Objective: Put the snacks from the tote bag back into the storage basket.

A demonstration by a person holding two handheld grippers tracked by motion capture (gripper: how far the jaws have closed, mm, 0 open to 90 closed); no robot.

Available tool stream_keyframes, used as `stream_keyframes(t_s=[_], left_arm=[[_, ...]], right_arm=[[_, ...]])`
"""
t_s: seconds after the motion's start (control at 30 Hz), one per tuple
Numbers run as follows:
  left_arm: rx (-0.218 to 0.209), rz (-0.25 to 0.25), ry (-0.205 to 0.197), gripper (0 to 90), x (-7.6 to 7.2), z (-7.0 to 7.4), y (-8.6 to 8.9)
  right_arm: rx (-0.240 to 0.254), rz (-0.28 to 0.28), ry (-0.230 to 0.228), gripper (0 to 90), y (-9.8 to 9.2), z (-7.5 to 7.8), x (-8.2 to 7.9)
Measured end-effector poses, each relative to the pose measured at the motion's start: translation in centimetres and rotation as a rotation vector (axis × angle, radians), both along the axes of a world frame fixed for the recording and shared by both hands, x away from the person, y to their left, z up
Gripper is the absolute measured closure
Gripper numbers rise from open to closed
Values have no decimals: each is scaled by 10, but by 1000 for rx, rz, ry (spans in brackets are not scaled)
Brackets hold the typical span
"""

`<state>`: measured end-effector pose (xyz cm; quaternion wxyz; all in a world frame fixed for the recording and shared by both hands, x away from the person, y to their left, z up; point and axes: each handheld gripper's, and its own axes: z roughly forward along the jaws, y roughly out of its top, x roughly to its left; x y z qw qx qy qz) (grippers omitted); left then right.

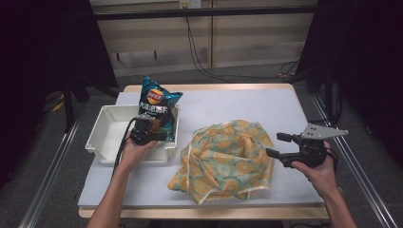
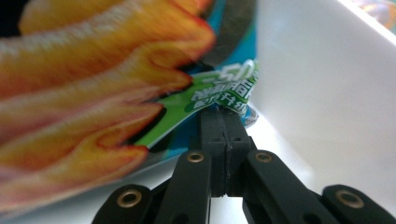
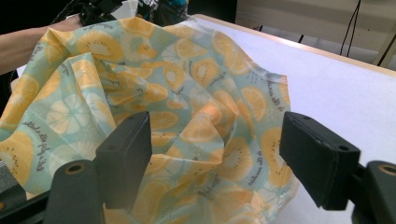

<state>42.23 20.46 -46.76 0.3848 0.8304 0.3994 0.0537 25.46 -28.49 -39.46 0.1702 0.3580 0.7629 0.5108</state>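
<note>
The left gripper [image 1: 153, 124] has its jaws pinched tight on the bottom edge of the chip bag [image 1: 158, 107]. The bag stands up in the right end of the white tray [image 1: 107, 130], at about ten o'clock on the table [image 1: 247, 102]. The right gripper [image 1: 279, 145], at four o'clock, has its jaws wide apart, holding nothing, just beside the crumpled orange-print cloth [image 1: 228, 159].

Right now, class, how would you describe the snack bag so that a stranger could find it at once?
Start at the white tray on the left of the table. The chip bag stands at its right end, its lower edge pinched in the left gripper. It is teal and glossy with a round logo, unlike the crumpled citrus-print cloth nearby.
</note>
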Motion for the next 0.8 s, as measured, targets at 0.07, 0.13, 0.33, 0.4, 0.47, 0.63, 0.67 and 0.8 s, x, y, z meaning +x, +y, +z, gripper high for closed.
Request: stream_keyframes(t_s=[0.07,0.13,0.33,0.4,0.47,0.63,0.67,0.8], left_arm=[[-10,8,-15,892,0,1,-1],[14,-11,-12,879,0,2,0],[9,-42,-15,830,-7,5,6],[-1,-42,-24,825,-8,5,6],[-9,-42,-33,821,-10,8,6],[-11,-65,-63,851,-16,16,8],[-22,-76,-67,861,-18,19,8],[-29,-88,-86,834,-24,24,8]], right_arm=[[-1,8,0,255,1,0,0],[-2,7,-1,255,1,0,0],[-1,6,0,255,1,0,0],[-1,8,1,255,1,0,0],[-3,7,2,254,1,0,0],[0,4,-2,254,0,1,-1],[1,3,-1,254,0,0,-1],[0,5,-1,254,1,0,-1]])
